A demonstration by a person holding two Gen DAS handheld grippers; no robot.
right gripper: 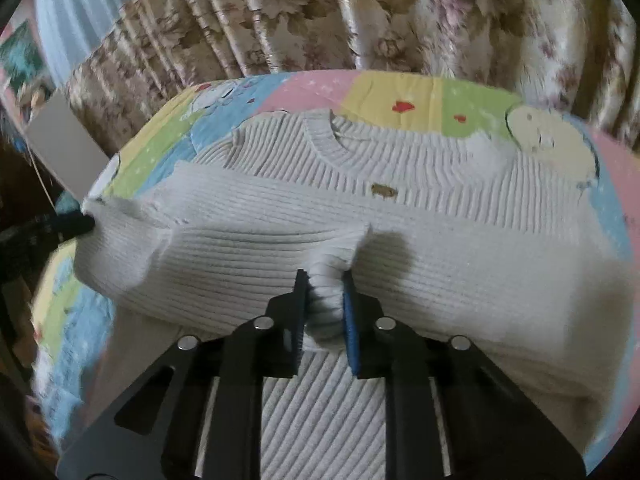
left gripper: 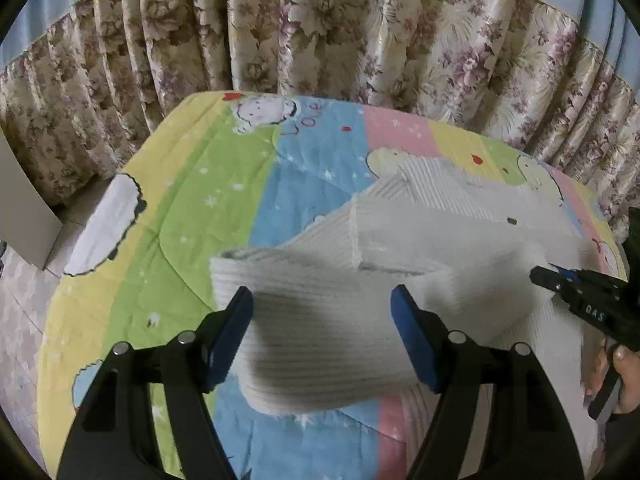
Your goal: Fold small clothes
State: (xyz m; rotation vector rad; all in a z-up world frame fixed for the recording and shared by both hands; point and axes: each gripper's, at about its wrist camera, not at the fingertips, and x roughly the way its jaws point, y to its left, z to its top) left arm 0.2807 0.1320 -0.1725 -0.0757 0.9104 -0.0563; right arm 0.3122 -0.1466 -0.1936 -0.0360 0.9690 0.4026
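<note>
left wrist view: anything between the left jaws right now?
Only a lifted fold of the white ribbed sweater hangs across the gap of the left gripper; the jaws stand wide apart, not pinching it.

place: a home, likely a bedroom
quilt [left gripper: 192,184]: pastel patchwork with cartoon sheep, stars and "love" lettering, spread as the work surface
curtain [left gripper: 360,28]: pleated floral drape hanging just behind the quilt
floor [left gripper: 16,304]: pale patterned tiles left of the quilt
board [left gripper: 24,216]: plain grey panel standing left of the quilt
</note>
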